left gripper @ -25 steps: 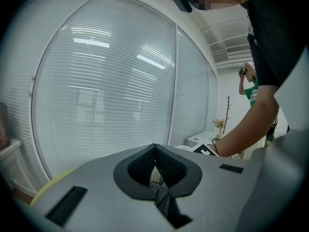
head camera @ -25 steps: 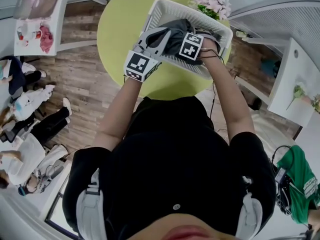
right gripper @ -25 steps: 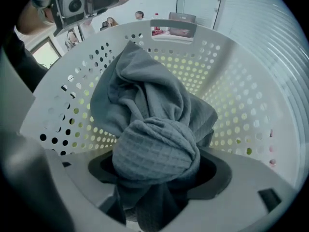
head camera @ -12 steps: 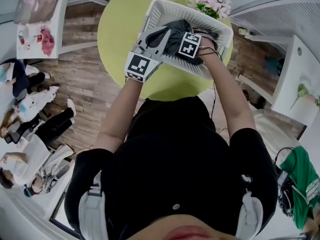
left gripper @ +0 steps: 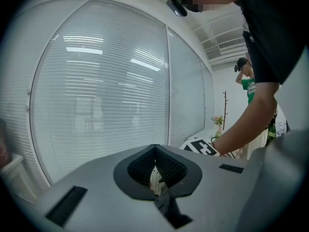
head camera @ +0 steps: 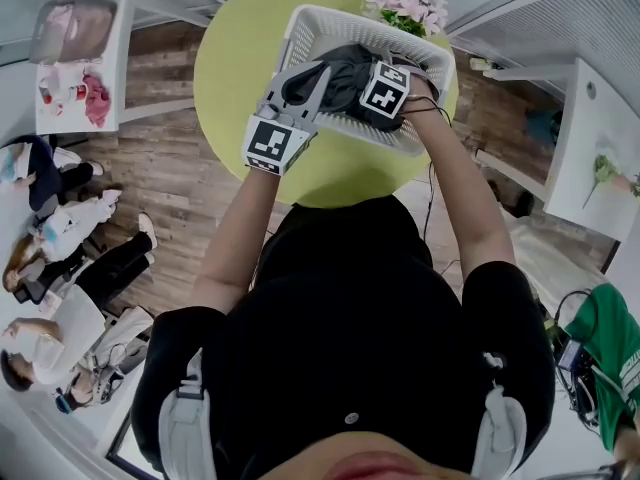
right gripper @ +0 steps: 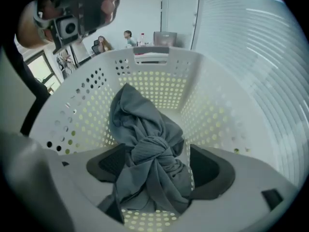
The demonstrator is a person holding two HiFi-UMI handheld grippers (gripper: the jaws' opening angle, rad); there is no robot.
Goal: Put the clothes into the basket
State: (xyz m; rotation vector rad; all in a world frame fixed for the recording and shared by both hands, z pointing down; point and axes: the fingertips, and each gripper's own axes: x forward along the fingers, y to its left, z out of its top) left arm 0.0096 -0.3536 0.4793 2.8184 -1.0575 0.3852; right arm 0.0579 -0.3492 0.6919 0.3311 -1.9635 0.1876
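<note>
Round yellow-green worktop (head camera: pixel 225 68): carries white perforated plastic basket (head camera: pixel 300 26).
Dark grey crumpled cloth garment (right gripper: pixel 147 144): already inside basket, heaped on its bottom.
Right claw (right gripper: pixel 159 166): spread, jaws just been opening; garment lies between pads, not pinched.
We judge release as step in hand. We advise lifting straight up, clear of folds, so no cloth snags and drags out.
Left claw (left gripper: pixel 155 153): pads pressed together, at basket's near-left rim. We cannot identify dark scrap low in gap.
Basket walls crowd both claws.
Pink flower bunch (head camera: pixel 405 3): just behind far rim, out of the way.
</note>
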